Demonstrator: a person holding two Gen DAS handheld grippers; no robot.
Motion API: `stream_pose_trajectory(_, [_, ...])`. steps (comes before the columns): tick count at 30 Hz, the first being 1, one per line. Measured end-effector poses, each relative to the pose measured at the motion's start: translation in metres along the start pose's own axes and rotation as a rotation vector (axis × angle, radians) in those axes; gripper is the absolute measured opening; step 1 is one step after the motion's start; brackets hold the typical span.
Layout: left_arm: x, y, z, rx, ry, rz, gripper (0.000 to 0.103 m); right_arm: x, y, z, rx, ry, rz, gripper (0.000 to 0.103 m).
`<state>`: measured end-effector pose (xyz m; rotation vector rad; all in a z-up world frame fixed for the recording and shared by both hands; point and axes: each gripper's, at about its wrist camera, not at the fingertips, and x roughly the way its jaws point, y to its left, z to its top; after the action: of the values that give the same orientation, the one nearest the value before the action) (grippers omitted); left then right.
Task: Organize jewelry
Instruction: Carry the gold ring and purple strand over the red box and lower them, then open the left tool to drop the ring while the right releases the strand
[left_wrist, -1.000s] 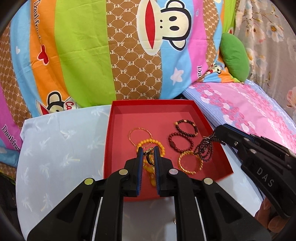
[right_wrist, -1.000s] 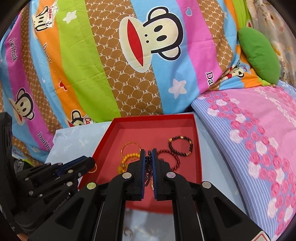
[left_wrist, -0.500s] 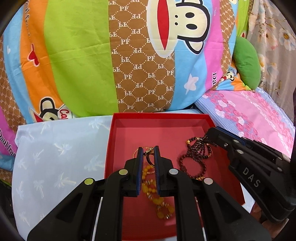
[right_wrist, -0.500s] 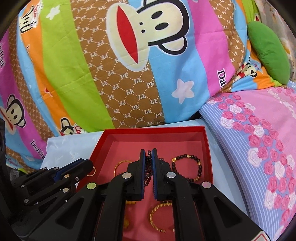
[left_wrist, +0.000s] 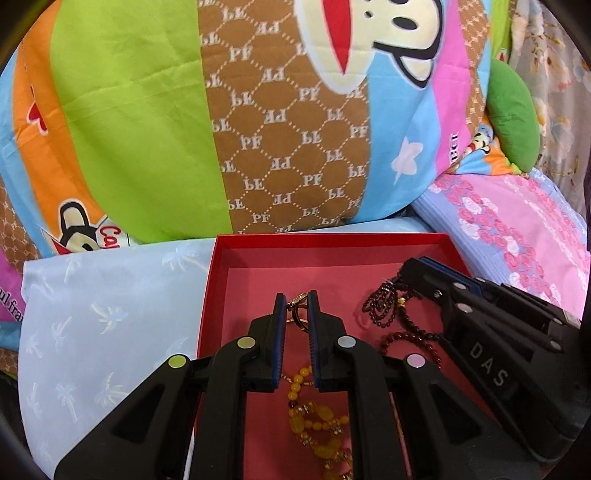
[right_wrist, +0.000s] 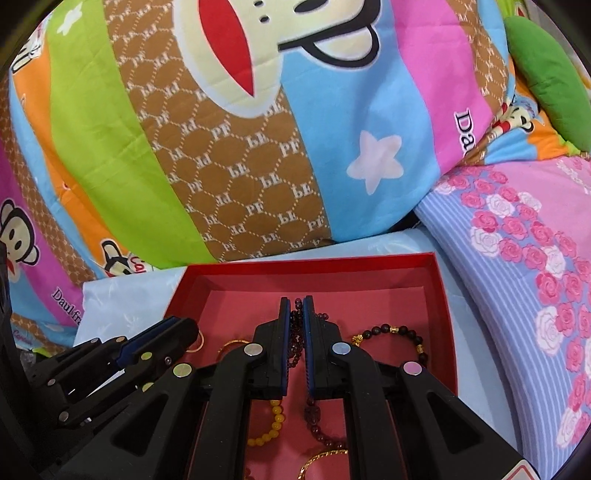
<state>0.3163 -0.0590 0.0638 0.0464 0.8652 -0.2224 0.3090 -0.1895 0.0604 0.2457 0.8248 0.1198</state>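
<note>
Left gripper (left_wrist: 296, 306): fingers drawn close, clamped on a thin gold chain piece (left_wrist: 298, 301) from which a yellow bead strand (left_wrist: 317, 424) hangs down toward the box floor.
Right gripper (right_wrist: 296, 308): nearly closed, pinching a dark red bead strand (right_wrist: 295, 332) that trails below the fingers.
Red box (right_wrist: 441, 295): shallow open tray lying on pale blue cloth (left_wrist: 92, 314); both grippers sit over its middle, side by side and near each other.
Other jewelry: black bead bracelet with gold spacers (right_wrist: 391, 330) on the right of the box floor; a gold bangle (right_wrist: 325, 459) at the near edge; thin gold rings (right_wrist: 231, 345) toward the left.
Step in hand: judged to be lifting two strands out of the pile so each can be laid apart.
Next move: likely calls for carrying each strand to bare floor at the far end of the box, then opening the fingers.
Obstacles: dangling strands may snag the bracelets beneath; the two grippers crowd one another.
Surroundings: a striped cartoon-monkey quilt (right_wrist: 221, 147) bulges behind the box; a pink rose-print pillow (right_wrist: 535, 240) lies to the right, a green cushion (right_wrist: 546, 70) beyond.
</note>
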Motion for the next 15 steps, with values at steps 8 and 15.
stream_pose_trajectory(8, [0.021, 0.002, -0.004, -0.011, 0.029, 0.01, 0.011, 0.016, -0.002, -0.004, -0.013, 0.031, -0.017, 0.007])
stream_pose_trajectory(15, [0.026, 0.004, -0.005, -0.022, 0.036, 0.016, 0.012, 0.019, -0.003, -0.005, -0.017, 0.039, -0.025, 0.008])
